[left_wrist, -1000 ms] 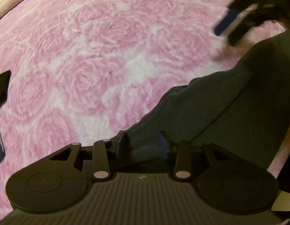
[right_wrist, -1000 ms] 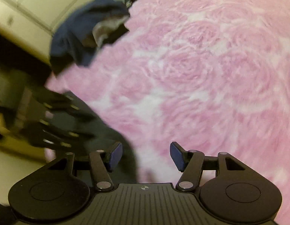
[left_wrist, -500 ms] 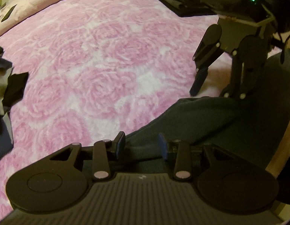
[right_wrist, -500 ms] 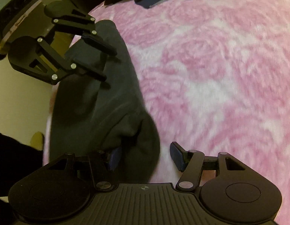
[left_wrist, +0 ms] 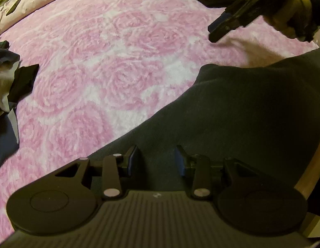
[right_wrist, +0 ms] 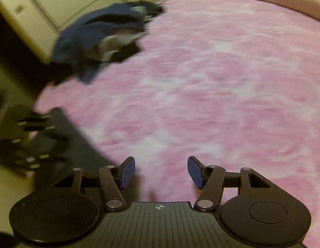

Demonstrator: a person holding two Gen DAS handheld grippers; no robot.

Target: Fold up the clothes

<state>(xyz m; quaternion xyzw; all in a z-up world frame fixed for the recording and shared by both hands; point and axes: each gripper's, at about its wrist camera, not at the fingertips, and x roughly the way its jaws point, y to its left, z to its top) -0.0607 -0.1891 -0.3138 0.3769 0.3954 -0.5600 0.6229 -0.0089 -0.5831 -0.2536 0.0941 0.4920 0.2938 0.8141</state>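
While the left gripper's (left_wrist: pixel 155 161) fingers pinch the dark garment (left_wrist: pixel 242 111), the right gripper's (right_wrist: pixel 161 172) fingers gape empty above the pink blanket (right_wrist: pixel 211 95).

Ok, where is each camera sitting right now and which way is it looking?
Left wrist: on the left gripper, angled down over the dark garment on the pink rose blanket; its blue pads straddle the cloth. The other gripper and a hand show top right.
Right wrist: on the right gripper, open over bare blanket, facing a blue clothes pile; blurred.
Shared: the blanket, the dark garment, the clothes pile, and each view shows the other gripper.
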